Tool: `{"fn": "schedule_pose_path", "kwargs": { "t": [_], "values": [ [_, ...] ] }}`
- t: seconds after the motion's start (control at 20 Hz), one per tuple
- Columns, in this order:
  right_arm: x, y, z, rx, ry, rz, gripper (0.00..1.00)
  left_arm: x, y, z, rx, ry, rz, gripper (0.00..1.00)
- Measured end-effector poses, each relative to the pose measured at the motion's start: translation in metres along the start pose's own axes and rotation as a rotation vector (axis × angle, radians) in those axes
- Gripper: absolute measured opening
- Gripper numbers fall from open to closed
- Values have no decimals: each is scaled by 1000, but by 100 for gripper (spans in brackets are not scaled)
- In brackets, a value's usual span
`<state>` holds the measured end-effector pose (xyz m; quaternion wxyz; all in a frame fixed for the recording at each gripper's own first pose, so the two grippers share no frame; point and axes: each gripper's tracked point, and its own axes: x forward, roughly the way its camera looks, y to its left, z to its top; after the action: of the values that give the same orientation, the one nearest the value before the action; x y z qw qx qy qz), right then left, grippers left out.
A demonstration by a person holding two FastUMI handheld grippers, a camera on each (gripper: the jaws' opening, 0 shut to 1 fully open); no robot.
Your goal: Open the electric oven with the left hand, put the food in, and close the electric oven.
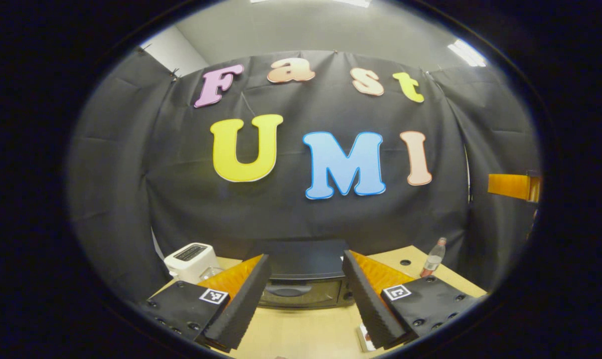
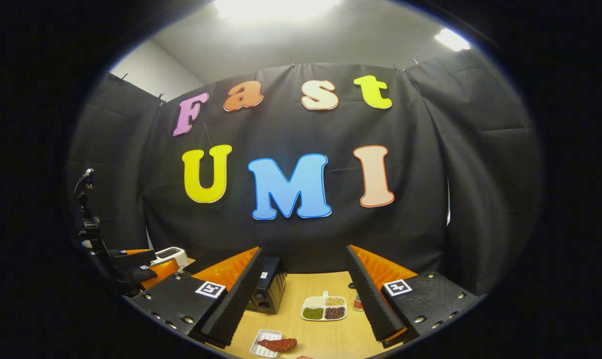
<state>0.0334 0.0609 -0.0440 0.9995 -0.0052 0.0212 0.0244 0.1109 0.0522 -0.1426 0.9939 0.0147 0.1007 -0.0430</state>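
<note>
Black electric oven (image 1: 301, 284) on pale wood table (image 1: 301, 334). White toaster (image 1: 191, 260) left of oven. Right of oven: white divided dish (image 2: 324, 307) with green, tan, dark red-brown fillings; reddish-brown food (image 2: 279, 344) on white tray (image 2: 264, 344).

A light wooden table (image 2: 326, 334) carries a black electric oven (image 1: 301, 284) at its back. Left of the oven sits a white toaster (image 1: 190, 260); right of the oven, a bottle (image 1: 433, 259), a divided dish (image 2: 324, 308) and a small tray of food (image 2: 271, 344).

Left hand-held gripper (image 1: 306, 294) jaws wide apart, right hand-held gripper (image 2: 303, 299) likewise, both level
</note>
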Motion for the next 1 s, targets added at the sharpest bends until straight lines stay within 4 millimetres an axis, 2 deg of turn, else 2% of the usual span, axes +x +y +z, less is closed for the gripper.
{"fn": "schedule_pose_path", "kwargs": {
  "t": [0.1,0.25,0.3,0.35,0.45,0.5,0.7,0.75,0.8,0.95,1.0],
  "values": [
    [3,-10,-11,-11,30,-24,99,25,0,-19,-7,40,-13,100],
    [7,-10,-14,7,48,-57,100,66,8,-56,-24,121,-29,100],
    [7,-9,-17,12,54,-68,100,78,10,-69,-24,151,-37,97],
    [8,-7,-18,12,58,-80,100,90,13,-80,-19,170,-39,100],
    [8,-6,-21,4,68,-106,100,112,17,-98,-16,205,-48,91],
    [8,-6,-23,-3,72,-118,99,121,18,-108,-11,220,-53,100],
    [4,-9,-35,-12,100,-171,100,145,29,-139,-23,275,-40,97],
    [6,-8,-37,-3,107,-177,100,150,30,-148,-26,293,-42,100],
    [6,-6,-38,2,112,-181,100,155,31,-154,-17,302,-43,96],
    [7,-4,-37,-10,111,-196,99,169,38,-172,10,332,-22,98],
    [8,-2,-35,-16,108,-196,99,167,39,-181,2,363,-16,98]
  ]
}}
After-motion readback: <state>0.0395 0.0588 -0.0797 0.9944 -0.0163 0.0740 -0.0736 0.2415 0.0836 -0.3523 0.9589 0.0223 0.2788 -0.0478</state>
